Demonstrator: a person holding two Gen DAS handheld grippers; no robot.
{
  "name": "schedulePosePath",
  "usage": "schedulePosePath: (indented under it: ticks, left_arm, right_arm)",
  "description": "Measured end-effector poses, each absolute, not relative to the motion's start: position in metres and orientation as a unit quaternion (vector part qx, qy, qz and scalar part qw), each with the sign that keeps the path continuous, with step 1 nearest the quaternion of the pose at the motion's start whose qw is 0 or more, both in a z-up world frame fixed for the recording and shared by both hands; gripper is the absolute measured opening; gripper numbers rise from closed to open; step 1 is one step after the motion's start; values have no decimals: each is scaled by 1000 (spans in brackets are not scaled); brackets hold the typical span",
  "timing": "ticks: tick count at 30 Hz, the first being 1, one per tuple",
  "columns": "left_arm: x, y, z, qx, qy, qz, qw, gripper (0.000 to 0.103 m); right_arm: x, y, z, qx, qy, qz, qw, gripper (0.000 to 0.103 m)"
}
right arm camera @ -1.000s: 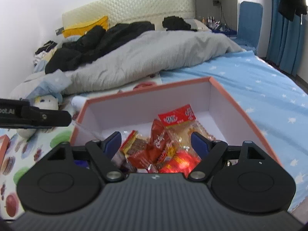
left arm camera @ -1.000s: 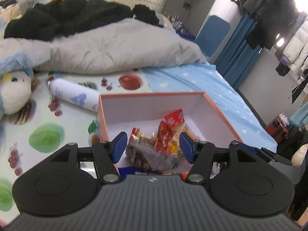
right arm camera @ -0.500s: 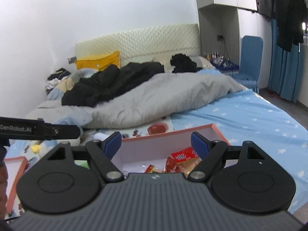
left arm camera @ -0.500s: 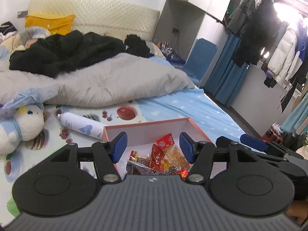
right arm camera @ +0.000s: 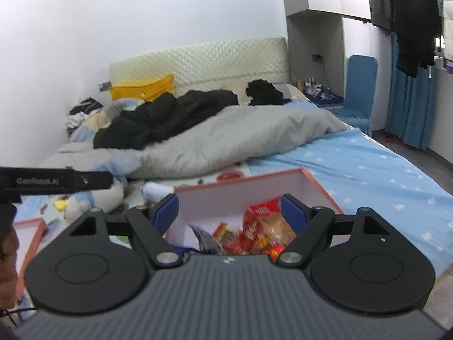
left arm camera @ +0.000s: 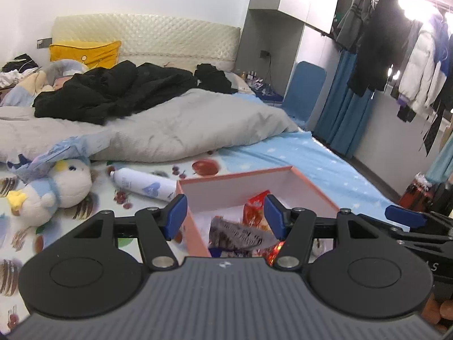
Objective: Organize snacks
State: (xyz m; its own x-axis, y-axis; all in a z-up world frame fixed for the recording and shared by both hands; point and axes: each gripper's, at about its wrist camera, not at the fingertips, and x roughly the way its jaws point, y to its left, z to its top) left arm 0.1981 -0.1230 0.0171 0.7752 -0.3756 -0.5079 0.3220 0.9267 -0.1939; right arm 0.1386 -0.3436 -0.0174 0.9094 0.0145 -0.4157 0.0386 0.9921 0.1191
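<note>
A pink box (left arm camera: 249,182) with white inner walls sits on the bed and holds several snack packets (left arm camera: 236,233), red, orange and dark. It also shows in the right wrist view (right arm camera: 240,195) with its snack packets (right arm camera: 262,232). My left gripper (left arm camera: 223,215) is open and empty, held above and behind the box. My right gripper (right arm camera: 230,211) is open and empty, likewise raised behind the box. The right gripper's finger (left arm camera: 405,216) shows at the right edge of the left wrist view.
A white bottle (left arm camera: 144,185) lies left of the box beside a plush toy (left arm camera: 53,189). A grey duvet (left arm camera: 170,130) and black clothes (left arm camera: 113,90) cover the far bed. A pink lid (right arm camera: 25,238) lies at left. A blue chair (left arm camera: 304,90) stands by the wall.
Both grippers have pulled up and back from the box, empty. The box now looks smaller and lower in both views, and more of the room shows.
</note>
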Motion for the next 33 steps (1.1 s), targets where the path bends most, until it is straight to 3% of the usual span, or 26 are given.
schedulePosePath:
  ticks: [16, 33]
  left_arm:
    - [148, -121, -29, -45, 333, -170, 926, 65]
    - [128, -121, -32, -50, 343, -148, 926, 65]
  right_arm:
    - [92, -340, -55, 94, 260, -17, 961, 81]
    - [84, -345, -51, 90, 265, -17, 960, 81]
